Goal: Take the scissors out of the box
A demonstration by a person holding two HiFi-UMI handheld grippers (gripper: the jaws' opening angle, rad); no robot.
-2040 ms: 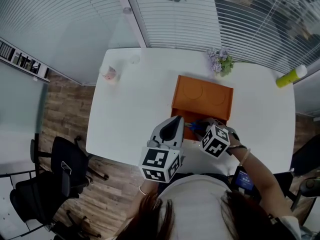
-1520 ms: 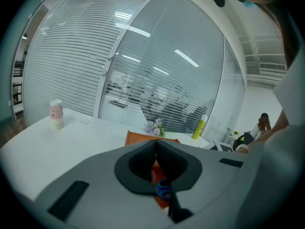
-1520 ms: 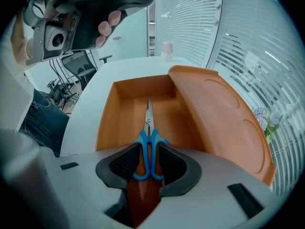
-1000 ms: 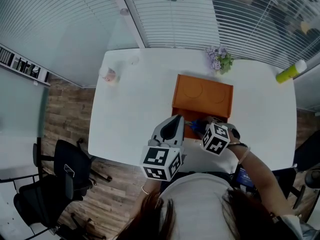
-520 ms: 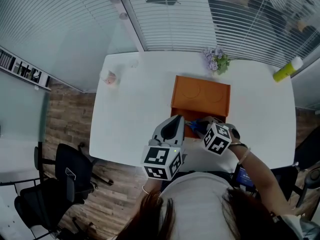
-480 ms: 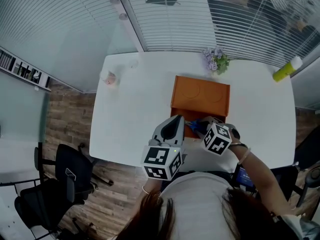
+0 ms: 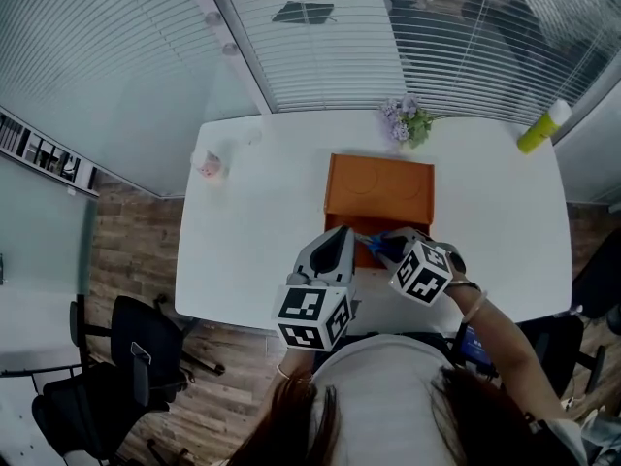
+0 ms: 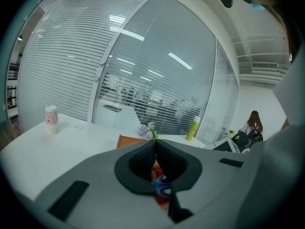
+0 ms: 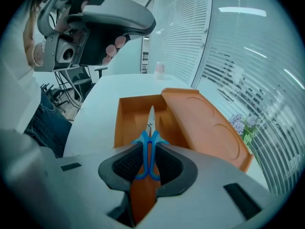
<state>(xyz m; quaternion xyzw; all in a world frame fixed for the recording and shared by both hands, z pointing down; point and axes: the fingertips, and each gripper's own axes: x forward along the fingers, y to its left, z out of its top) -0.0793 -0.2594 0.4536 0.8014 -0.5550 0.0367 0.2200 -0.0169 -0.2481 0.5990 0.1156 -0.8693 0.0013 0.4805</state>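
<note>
**Scissors gripped: lifting them out is the step in hand**

Your right gripper (image 9: 148, 162) has its jaws pinched on the blue plastic handle loops of the small steel-bladed scissors (image 9: 147, 142), one pad against each loop. The blade tip points away from you, over the open tray of the orange rectangular box (image 9: 125, 123). The box's lid (image 9: 205, 128) leans back on the far side.

I cannot tell whether the tip is clear of the tray floor; it looks raised rather than resting. I judge the grasp done and the lift-out the step now in hand.

Next, raise the scissors until the tip clears the box wall. Then carry them sideways to the bare white tabletop (image 7: 252, 221). Keep the pinch firm, because the smooth loops could pivot.

Your left gripper (image 8: 156, 149), jaws pressed together and empty, hovers just beside the box. Use it to steady the box if the box lifts.
</note>
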